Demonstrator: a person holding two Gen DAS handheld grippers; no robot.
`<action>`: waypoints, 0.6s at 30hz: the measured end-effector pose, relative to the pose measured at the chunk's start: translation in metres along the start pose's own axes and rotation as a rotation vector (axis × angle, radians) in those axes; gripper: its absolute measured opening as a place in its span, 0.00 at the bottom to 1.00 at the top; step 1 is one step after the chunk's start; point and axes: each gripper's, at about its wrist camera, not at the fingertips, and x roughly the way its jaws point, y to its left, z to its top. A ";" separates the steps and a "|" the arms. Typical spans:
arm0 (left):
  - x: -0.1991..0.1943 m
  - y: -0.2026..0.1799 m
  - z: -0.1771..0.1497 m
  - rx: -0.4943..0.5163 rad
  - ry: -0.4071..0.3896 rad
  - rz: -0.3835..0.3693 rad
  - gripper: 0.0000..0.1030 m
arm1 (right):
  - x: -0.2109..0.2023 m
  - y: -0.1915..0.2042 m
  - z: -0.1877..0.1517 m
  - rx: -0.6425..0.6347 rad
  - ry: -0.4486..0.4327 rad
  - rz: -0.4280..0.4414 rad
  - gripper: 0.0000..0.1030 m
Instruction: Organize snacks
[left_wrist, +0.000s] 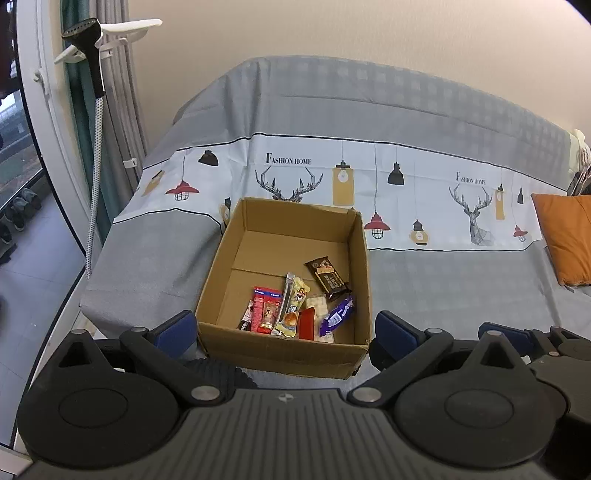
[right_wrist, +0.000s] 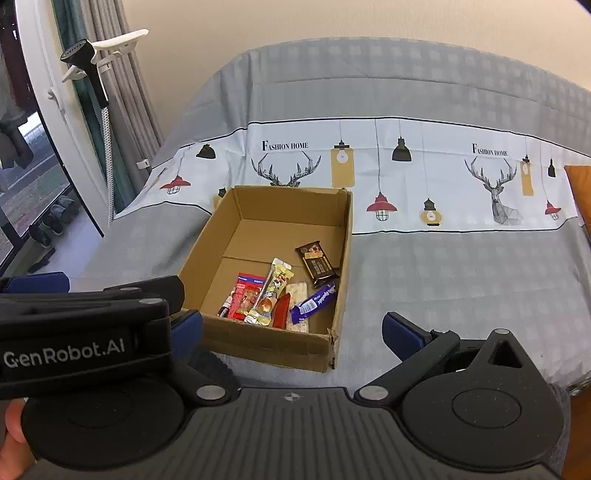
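Snacks (left_wrist: 295, 306) already lie heaped in the near right part of the cardboard box (left_wrist: 221, 273) on the bed (left_wrist: 461, 280). My left tool (left_wrist: 284, 325) and right tool (right_wrist: 291, 328) hang released, empty, just short of it. Risk from here — the two tools crowd together and clip the thin box wall, shoving it.

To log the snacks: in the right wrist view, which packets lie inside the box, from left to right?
Inside the cardboard box: red packet → yellow packet → plain red wrapper → purple bar. The brown bar lies farther back.
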 end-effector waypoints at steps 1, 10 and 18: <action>0.001 0.000 0.000 0.001 0.001 0.000 1.00 | 0.000 -0.001 0.000 0.001 0.002 0.002 0.99; -0.001 -0.001 0.000 0.005 -0.004 0.005 1.00 | -0.001 -0.001 -0.001 0.004 0.001 0.003 0.99; -0.003 -0.002 0.000 0.008 -0.002 0.013 1.00 | -0.003 -0.003 -0.002 0.007 -0.006 0.004 0.99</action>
